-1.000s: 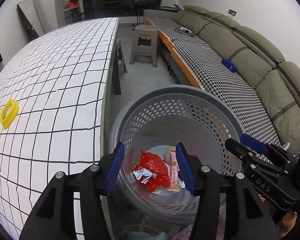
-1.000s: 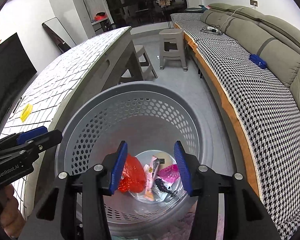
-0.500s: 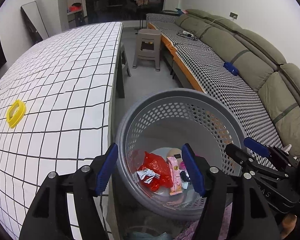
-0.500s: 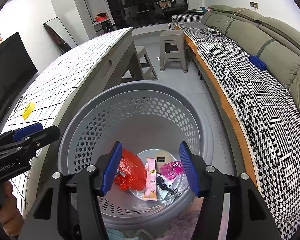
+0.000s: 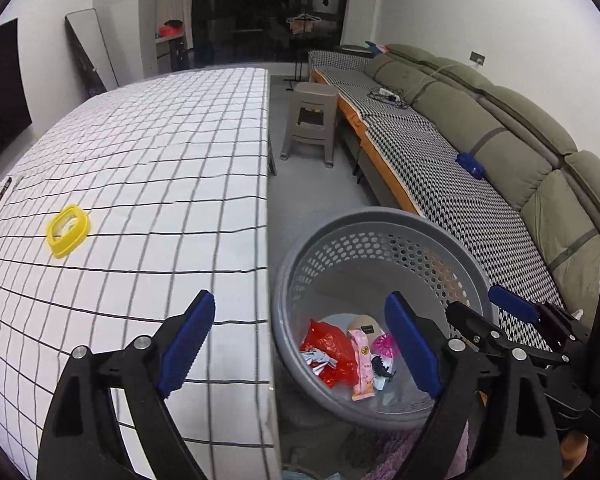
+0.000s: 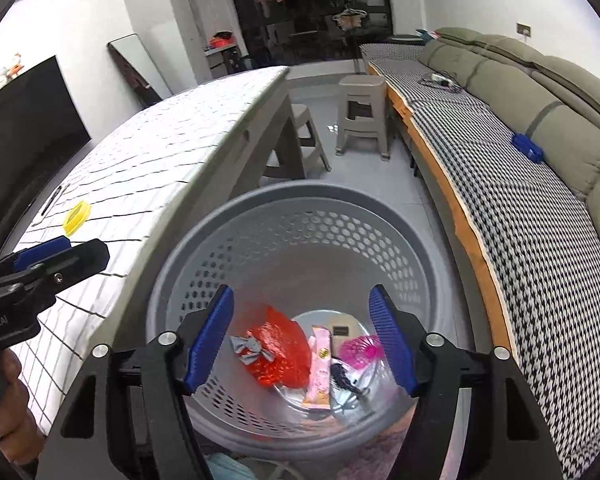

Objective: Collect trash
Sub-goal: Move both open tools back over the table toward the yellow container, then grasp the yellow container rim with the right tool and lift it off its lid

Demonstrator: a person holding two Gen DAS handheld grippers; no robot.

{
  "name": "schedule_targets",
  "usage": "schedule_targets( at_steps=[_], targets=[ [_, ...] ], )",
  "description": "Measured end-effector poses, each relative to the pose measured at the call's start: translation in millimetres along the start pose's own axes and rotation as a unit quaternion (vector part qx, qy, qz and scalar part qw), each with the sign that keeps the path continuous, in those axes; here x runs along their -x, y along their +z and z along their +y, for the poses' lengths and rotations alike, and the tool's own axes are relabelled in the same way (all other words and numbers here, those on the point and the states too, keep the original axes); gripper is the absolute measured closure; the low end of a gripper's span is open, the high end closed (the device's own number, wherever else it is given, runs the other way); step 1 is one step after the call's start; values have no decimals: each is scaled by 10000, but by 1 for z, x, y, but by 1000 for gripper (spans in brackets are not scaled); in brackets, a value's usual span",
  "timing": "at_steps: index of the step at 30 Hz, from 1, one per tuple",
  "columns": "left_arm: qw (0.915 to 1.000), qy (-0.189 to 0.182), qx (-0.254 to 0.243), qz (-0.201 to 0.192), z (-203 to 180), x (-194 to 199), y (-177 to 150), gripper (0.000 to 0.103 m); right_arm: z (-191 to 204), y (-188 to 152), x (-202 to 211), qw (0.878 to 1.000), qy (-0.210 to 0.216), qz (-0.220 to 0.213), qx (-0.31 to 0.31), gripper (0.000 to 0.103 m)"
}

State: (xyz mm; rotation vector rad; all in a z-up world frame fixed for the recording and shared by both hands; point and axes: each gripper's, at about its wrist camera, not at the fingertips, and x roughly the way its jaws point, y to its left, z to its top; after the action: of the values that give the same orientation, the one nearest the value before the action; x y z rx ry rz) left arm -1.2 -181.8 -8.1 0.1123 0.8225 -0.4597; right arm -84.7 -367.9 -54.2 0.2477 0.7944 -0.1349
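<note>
Both tongs, left (image 5: 300, 344) & right (image 6: 302, 336), just been opening, nothing between. Yellow ring (image 5: 68, 230) on tabletop (image 5: 160, 168) w/ basket (image 6: 300, 208) beside: risks getting swept up as trash.

- Basket (image 6: 300, 208): grey, walls perforated with round holes.
- Bag (image 6: 284, 350) inside basket: red, crinkled.
- Wrapper (image 6: 320, 364): pale pink.
- Netted item (image 6: 360, 350): magenta.
- Tabletop (image 5: 140, 184) cover: white with black grid.
- Ring (image 5: 68, 230) on tabletop: yellow.
- Sofa (image 5: 500, 120): olive green; seat cover black-and-white houndstooth.
- Stool (image 5: 312, 120): beige-grey.
- Left tool (image 5: 300, 344) and right tool (image 6: 302, 340): black, with blue pads.
</note>
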Motion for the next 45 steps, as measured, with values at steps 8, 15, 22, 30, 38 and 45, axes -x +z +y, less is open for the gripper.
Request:
schedule_targets(
  at_steps=[8, 15, 22, 30, 38, 45],
  targets=[
    [9987, 282, 371, -225, 50, 22, 4, 14, 33, 29, -1, 9989, 298, -215, 295, 27],
    [9929, 817, 740, -454, 113, 45, 4, 12, 90, 60, -19, 9946, 717, -202, 716, 25],
    [9815, 1440, 1190, -418, 192, 59, -9, 9, 183, 87, -48, 9818, 1209, -88, 1465, 25],
    [9651, 1937, 1721, -389, 270, 69, -32, 9, 285, 103, -94, 9660, 1578, 319, 2021, 21],
    [9572, 2086, 1980, -337, 309, 77, -43, 9, 360, 97, -135, 9467, 1454, 599, 2811, 21],
    [9550, 2043, 2127, -312, 321, 77, -49, 9, 386, 92, -181, 9416, 1225, 928, 2998, 21]
  ],
)
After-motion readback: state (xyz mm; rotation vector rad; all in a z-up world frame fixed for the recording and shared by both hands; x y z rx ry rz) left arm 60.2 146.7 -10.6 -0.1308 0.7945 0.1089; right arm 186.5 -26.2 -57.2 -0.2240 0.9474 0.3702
